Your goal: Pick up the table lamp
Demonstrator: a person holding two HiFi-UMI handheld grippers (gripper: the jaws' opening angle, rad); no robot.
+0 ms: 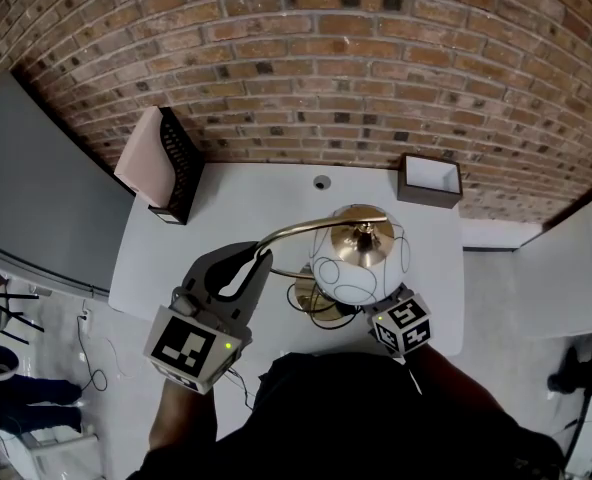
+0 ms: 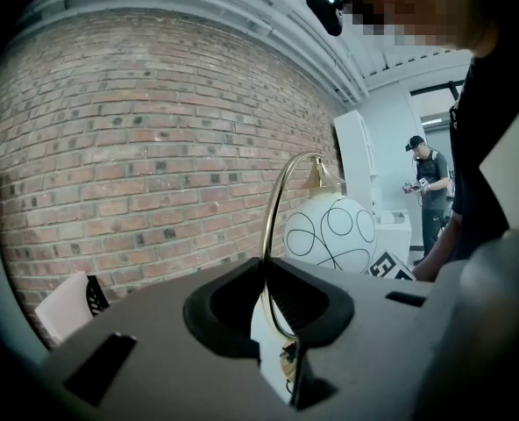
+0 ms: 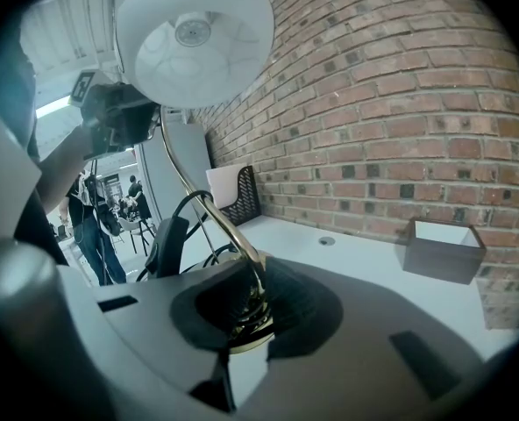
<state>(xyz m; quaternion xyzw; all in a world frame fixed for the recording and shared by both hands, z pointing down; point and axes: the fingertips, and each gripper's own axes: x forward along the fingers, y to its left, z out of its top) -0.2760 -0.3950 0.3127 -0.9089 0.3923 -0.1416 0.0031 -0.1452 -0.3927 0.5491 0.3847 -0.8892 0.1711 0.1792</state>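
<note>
The left claw [image 2: 275, 323] pinches the table lamp [image 1: 348, 268] by its stem [image 2: 271, 226]. The right claw [image 3: 246, 314] pinches lower, seemingly near the base [image 1: 311, 298]. Raise both evenly.

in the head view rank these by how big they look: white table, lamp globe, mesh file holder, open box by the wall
1. white table
2. mesh file holder and lamp globe: these look about alike, and the globe sits nearer the camera, so they are not ranked against each other
3. open box
</note>
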